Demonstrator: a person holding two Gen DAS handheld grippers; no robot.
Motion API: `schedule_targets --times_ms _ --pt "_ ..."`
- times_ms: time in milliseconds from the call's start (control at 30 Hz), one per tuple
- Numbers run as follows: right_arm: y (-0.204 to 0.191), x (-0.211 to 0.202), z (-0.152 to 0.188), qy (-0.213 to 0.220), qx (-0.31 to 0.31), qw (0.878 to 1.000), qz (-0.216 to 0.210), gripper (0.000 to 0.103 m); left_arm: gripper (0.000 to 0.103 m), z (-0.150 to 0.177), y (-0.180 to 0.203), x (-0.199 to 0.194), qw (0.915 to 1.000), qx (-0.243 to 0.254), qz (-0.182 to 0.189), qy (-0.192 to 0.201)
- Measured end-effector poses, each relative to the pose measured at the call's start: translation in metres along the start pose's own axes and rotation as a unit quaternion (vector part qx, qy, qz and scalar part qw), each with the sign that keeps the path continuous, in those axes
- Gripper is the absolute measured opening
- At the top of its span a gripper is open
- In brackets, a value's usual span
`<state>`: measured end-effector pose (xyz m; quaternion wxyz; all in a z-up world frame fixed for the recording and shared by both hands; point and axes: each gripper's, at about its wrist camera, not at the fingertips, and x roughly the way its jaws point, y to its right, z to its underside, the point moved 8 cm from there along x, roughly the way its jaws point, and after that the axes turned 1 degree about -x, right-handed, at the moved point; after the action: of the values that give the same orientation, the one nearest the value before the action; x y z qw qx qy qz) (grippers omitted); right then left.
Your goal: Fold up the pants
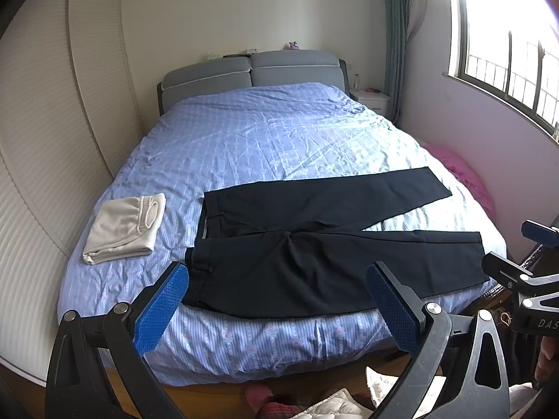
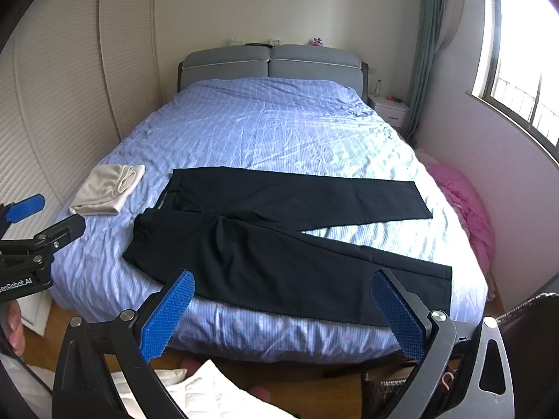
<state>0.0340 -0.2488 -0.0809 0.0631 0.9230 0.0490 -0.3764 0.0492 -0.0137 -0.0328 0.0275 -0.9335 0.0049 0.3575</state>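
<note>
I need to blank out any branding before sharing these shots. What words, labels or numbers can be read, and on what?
"enRobot.AI": white print on the black body of the left gripper, cut off at the right wrist picture's left edge.
"DAS": pale letters on the black body of the right gripper, cut off at the left wrist picture's right edge.
Bottle on the nightstand: any label is too small to read.
Nothing else legible.

I count one pair of dark pants (image 1: pixel 314 251) at the bed's (image 1: pixel 272 132) foot edge, one folded beige garment (image 1: pixel 124 225) near its left edge, two grippers.
</note>
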Motion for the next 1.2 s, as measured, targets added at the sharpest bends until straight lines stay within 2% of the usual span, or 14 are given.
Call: schedule_targets --times_ms 1200 --pt "0.0077 0.0089 -0.0036 -0.001 0.003 1.000 -0.004 0.103 0.103 -0.0097 0.0021 0.0060 1.0000 0.001 -0.002 0.004"
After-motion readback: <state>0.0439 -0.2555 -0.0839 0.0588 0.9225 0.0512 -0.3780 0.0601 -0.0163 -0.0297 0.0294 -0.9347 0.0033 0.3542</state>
